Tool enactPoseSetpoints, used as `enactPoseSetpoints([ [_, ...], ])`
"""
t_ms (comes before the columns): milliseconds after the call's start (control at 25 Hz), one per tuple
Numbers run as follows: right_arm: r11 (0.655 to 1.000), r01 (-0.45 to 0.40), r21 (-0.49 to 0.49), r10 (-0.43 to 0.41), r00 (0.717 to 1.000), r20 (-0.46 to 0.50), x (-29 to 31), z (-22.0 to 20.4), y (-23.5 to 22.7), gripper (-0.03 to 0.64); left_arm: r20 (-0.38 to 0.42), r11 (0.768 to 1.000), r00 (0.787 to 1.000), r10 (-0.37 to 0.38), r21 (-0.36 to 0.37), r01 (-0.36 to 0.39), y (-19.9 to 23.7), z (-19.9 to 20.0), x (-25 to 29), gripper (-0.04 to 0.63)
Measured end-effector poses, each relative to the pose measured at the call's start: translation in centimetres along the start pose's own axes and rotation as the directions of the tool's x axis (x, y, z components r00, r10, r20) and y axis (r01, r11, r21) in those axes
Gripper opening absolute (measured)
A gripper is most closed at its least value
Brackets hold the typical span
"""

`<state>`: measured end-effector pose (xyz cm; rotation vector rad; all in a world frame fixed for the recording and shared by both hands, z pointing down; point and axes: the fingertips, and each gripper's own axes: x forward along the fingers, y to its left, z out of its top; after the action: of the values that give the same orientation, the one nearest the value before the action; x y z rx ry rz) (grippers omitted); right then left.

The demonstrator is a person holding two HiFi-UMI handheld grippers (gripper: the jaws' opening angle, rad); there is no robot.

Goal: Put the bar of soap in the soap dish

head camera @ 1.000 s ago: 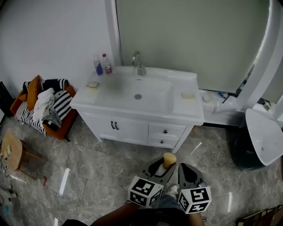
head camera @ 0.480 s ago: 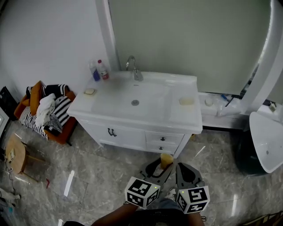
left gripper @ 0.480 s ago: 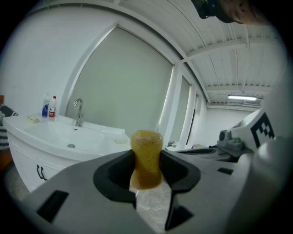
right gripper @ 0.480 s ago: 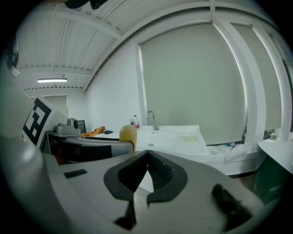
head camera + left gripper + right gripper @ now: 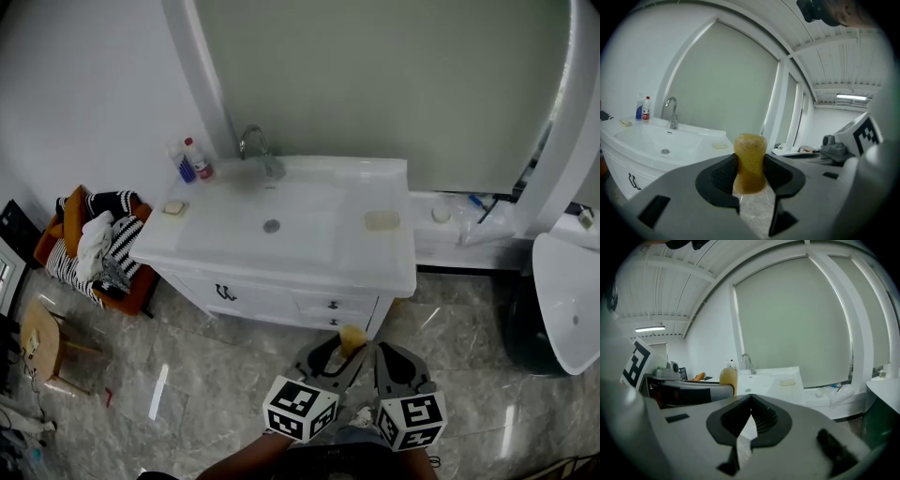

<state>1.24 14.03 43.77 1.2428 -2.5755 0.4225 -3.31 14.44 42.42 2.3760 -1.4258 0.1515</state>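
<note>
Nearest to me, the left gripper [image 5: 348,354] has its fingers clamped on the bar of soap [image 5: 352,337]. The amber bar stands upright between them, its rounded top rising clear of the pads. Just beside it, the right gripper [image 5: 388,360] has its fingers pressed together with nothing between them; the right gripper view confirms the closed pads. I hold both grippers low over the grey marble floor [image 5: 187,375], short of the white vanity.

Beyond them, the vanity tabletop [image 5: 281,272] carries a sunken basin [image 5: 309,220]. The pale soap dish [image 5: 382,220] lies flat on the tabletop right of the basin, well apart from the soap. A small tan item [image 5: 173,208] sits at the left corner; I cannot tell what it is. The faucet [image 5: 253,145] stands at the back edge, two bottles [image 5: 192,161] to its left.
</note>
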Motion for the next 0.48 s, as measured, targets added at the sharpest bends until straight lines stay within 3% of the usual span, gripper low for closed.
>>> enactPoseSetpoints([
  [480, 0.999, -0.031, 0.021, 0.031, 0.999, 0.021, 0.8, 1.7, -5.7, 0.012, -0.016, 1.000, 1.000, 0.027, 0.016, -0.027, -1.7, 1.5, 5.6, 0.183],
])
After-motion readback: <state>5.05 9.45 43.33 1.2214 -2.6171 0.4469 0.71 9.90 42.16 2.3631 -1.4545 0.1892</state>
